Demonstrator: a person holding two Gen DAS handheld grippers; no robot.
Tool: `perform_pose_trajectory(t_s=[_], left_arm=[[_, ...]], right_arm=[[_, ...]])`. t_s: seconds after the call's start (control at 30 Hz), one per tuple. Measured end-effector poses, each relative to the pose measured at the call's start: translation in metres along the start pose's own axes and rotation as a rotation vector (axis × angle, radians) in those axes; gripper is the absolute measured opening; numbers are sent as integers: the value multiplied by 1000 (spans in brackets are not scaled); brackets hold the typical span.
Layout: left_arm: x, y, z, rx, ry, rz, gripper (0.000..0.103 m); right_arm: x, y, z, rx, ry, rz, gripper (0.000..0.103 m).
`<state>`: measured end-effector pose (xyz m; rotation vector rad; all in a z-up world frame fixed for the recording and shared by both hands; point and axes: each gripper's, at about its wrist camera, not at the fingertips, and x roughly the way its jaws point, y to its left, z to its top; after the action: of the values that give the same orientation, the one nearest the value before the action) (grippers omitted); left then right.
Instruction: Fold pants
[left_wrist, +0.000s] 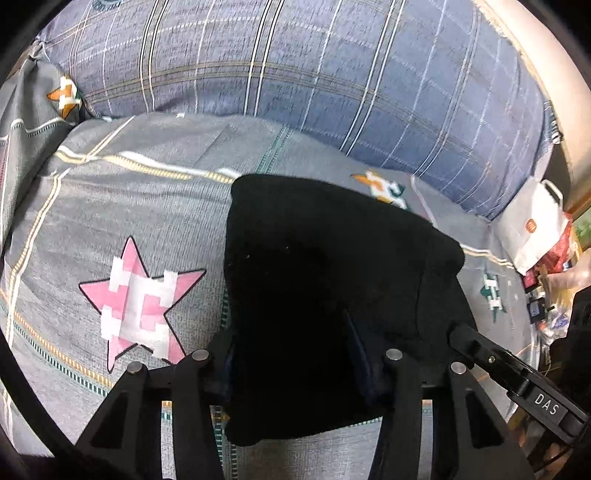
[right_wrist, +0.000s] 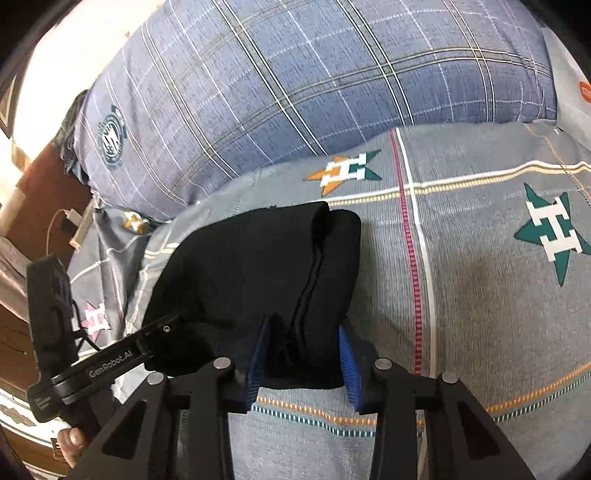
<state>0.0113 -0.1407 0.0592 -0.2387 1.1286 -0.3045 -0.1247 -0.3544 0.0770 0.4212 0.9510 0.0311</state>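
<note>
With the folded black pants (right_wrist: 258, 288) lying on the bed (right_wrist: 461, 314) between both spread-apart tongs, left (left_wrist: 291, 354) and right (right_wrist: 303, 354), we risk dragging layers loose if either snags.

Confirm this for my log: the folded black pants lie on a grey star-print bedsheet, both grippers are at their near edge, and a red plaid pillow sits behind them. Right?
Not quite: the plaid pillow is blue, not red, as the right wrist view shows. The rest holds.
</note>
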Motion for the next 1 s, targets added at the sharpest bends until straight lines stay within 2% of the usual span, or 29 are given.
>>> perform_pose_trajectory(t_s=[0.1, 0.2, 0.37, 0.47, 0.5, 0.53, 0.57, 0.6, 0.67, 0.73, 0.8, 0.83, 0.9, 0.97, 1.0], left_arm=[[4, -3, -1, 0, 0, 23, 57], [5, -6, -4, 7, -13, 36, 59], [3, -14, -6, 39, -46, 58, 58], [6, -9, -10, 27, -70, 46, 60], [5, -5, -13, 21, -83, 39, 65], [5, 0, -17, 3, -100, 40, 76], [4, 6, -22, -22, -118, 37, 80], [5, 12, -27, -46, -129, 26, 85], [-4, 24, -43, -101, -130, -18, 85], [-19, 25, -61, -90, -151, -15, 85], [-34, 17, -82, -35, -201, 41, 85], [-38, 12, -92, 0, -209, 91, 85], [-41, 2, -110, 61, -194, 164, 85], [-46, -8, -126, 101, -193, 214, 85], [-53, -15, -136, 125, -227, 254, 85]], right_arm=[[13, -5, -1, 22, 49, -21, 39], [12, -10, 0, 59, 49, 8, 41], [16, -11, -1, 62, 61, 6, 44], [18, -11, 1, 59, 70, 11, 46], [20, -11, 1, 52, 74, 11, 48], [22, -11, 0, 44, 82, 8, 52], [24, -13, -2, 42, 89, 5, 61], [23, -17, -5, 58, 81, 18, 66], [14, -33, -18, 142, 54, 98, 66], [0, -44, -34, 203, 31, 146, 66], [-14, -50, -54, 218, 17, 126, 68], [-18, -52, -67, 223, 21, 93, 68], [-25, -52, -86, 229, 17, 92, 68], [-37, -41, -100, 179, -2, 54, 68], [-45, -31, -105, 124, -31, 14, 68]])
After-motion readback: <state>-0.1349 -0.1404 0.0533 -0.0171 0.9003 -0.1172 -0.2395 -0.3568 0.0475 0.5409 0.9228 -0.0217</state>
